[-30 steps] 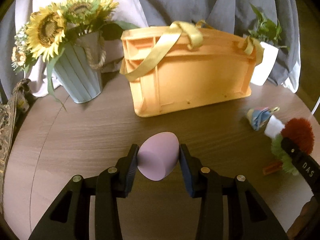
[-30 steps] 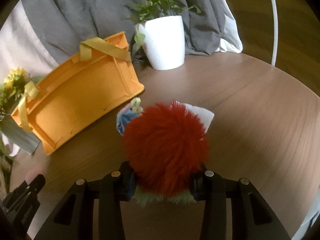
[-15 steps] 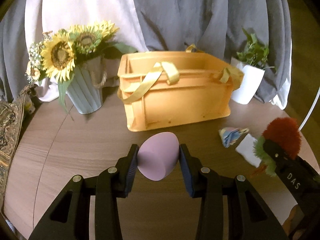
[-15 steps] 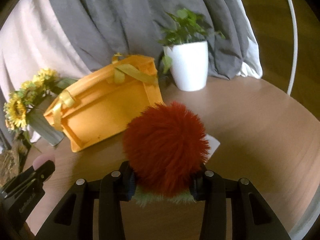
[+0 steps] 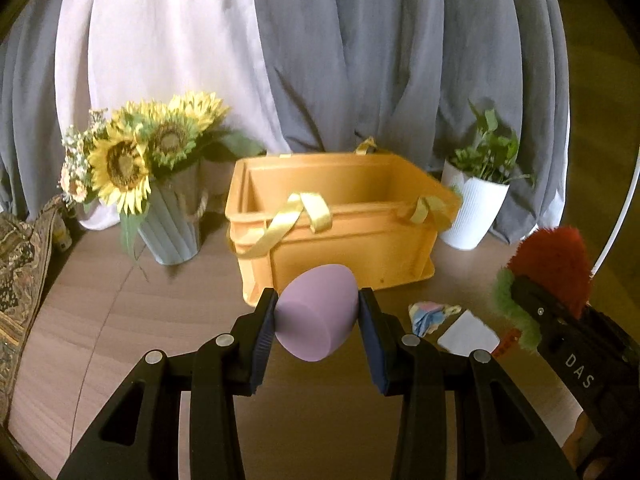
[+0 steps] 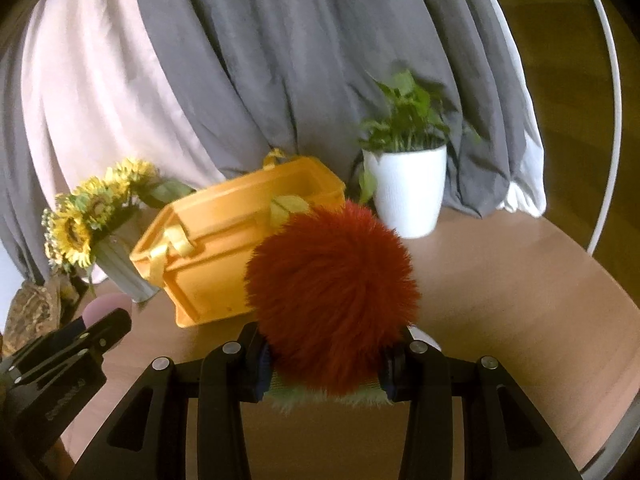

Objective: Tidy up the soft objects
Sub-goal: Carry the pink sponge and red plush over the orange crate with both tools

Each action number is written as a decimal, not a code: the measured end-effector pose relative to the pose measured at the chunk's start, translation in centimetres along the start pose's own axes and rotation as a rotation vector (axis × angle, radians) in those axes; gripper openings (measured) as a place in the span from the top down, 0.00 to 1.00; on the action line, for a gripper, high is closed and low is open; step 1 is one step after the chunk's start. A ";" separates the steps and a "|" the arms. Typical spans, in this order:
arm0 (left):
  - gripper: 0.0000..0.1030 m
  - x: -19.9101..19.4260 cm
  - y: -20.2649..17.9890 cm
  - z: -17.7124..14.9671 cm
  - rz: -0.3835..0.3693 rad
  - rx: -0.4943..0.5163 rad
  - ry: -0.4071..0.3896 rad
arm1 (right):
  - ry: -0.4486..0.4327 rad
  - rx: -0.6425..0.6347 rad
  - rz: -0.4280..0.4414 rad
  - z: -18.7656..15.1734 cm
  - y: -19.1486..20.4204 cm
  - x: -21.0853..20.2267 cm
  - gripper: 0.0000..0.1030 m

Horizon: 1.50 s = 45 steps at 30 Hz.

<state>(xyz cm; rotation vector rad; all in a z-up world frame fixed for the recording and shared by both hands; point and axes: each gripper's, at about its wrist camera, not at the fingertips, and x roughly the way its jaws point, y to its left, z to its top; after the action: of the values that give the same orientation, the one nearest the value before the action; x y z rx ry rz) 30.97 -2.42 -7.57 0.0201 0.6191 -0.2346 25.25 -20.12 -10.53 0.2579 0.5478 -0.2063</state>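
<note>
Round wooden table (image 5: 132,320) with visible grain. At its back left stands a ribbed pale blue-grey vase (image 5: 172,224) holding yellow artificial sunflowers (image 5: 120,164), with a rope loop at its rim. At back right stands a ribbed white pot (image 5: 476,212) with a leafy green plant (image 5: 486,152). Draped grey fabric (image 5: 380,60) and pale pink fabric (image 5: 160,52) hang behind the table. A patterned brown cloth (image 5: 18,264) lies at the far left edge. A thin white curved tube (image 6: 608,92) rises on the right.

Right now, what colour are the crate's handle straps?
Yellow handle straps, clearest in the left wrist view.
</note>
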 end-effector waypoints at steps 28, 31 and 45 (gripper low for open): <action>0.61 -2.1 0.4 7.2 0.023 0.012 -0.204 | -0.220 -0.068 0.095 7.2 3.0 -1.6 0.59; 0.61 -2.0 0.4 7.7 0.026 0.016 -0.221 | -0.233 -0.068 0.106 8.0 3.1 -1.5 0.59; 0.61 0.2 0.8 11.0 0.040 0.031 -0.271 | -0.269 -0.147 0.166 11.2 5.3 0.9 0.59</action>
<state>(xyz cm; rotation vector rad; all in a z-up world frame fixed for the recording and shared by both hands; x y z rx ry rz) 37.63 -2.63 1.29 0.0303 0.3455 -0.2040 32.82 -18.57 -0.81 0.1291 0.2710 -0.0377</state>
